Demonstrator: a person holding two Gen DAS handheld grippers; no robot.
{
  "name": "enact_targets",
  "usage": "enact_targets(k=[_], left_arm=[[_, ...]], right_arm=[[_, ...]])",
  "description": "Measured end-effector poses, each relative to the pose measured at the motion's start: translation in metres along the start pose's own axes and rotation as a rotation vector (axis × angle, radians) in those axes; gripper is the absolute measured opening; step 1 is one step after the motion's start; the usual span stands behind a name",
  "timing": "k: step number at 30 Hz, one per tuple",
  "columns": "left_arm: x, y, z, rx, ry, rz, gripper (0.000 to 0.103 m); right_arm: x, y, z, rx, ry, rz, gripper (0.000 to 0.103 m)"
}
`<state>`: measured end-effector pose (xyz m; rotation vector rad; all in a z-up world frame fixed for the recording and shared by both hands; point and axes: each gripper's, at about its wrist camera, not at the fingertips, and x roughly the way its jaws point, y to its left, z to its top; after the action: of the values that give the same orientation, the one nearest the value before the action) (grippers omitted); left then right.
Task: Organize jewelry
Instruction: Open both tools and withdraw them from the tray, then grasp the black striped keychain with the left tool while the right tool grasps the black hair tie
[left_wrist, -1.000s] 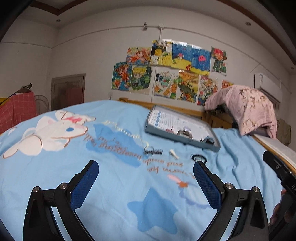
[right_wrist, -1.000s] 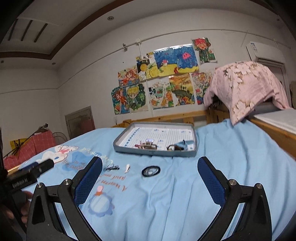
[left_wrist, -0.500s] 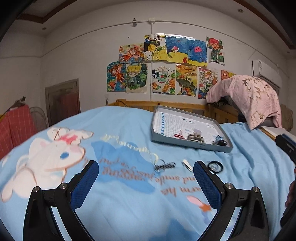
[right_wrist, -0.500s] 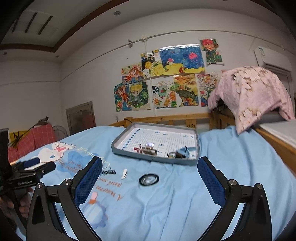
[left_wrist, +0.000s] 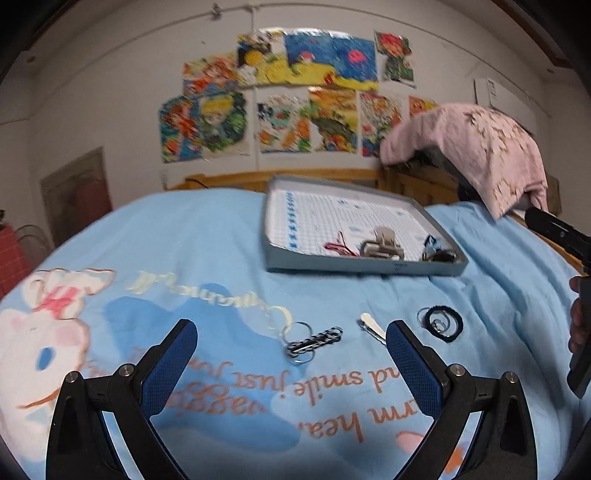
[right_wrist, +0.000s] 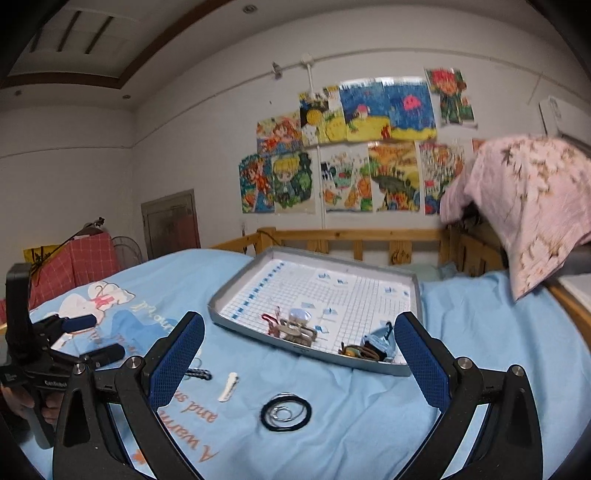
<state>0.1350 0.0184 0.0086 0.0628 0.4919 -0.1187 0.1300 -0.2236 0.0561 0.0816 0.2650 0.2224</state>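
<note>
Blue-padded, your left gripper (left_wrist: 291, 362) and right gripper (right_wrist: 299, 354) both gape wide, empty, above the bedsheet (left_wrist: 207, 243). Just ahead lie a keychain (left_wrist: 312, 341), a white clip (left_wrist: 372, 326) and a black hair tie (right_wrist: 285, 411). Farther off, the grey tray (right_wrist: 236, 317) holds more trinkets.

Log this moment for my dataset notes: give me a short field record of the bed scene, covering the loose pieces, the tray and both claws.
surface: blue bedsheet
tray: grey tray on the sheet, small pieces clustered along its near edge
loose on sheet: braided keychain, white clip, black ring
left claw: open, empty, the keychain lying between its fingers in its view
right claw: open, empty
backdrop: drawings on wall
</note>
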Motion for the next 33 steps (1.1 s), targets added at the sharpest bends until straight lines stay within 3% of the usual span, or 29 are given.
enact_targets(k=[4,8,10,14,17,20,26,31,33], left_arm=[[0.023,-0.004,0.0,0.01,0.024,-0.05,0.1],[0.042,-0.007,0.002,0.037,0.052,-0.106,0.085],[0.053,-0.01,0.003,0.065,0.075,-0.136,0.08],[0.073,-0.014,0.007,0.118,0.127,-0.164,0.065],[0.08,-0.018,0.009,0.167,0.139,-0.185,0.06],[0.086,-0.025,0.005,0.221,0.16,-0.21,0.054],[0.093,-0.026,-0.004,0.232,0.199,-0.244,0.041],[0.1,-0.027,-0.005,0.24,0.24,-0.254,0.041],[0.102,-0.028,-0.005,0.252,0.255,-0.245,0.036]], right_arm=[[0.023,-0.013,-0.016,0.039,0.065,0.001,0.099],[0.047,-0.02,-0.034,0.053,0.15,0.013,0.068],[0.058,-0.022,-0.043,0.065,0.188,0.026,0.065],[0.076,-0.023,-0.057,0.074,0.254,0.055,0.046],[0.083,-0.021,-0.064,0.07,0.274,0.064,0.043],[0.09,-0.018,-0.07,0.064,0.304,0.074,0.033],[0.097,-0.014,-0.077,0.056,0.338,0.082,0.033],[0.097,-0.014,-0.077,0.053,0.348,0.081,0.033],[0.098,-0.014,-0.078,0.053,0.356,0.081,0.033]])
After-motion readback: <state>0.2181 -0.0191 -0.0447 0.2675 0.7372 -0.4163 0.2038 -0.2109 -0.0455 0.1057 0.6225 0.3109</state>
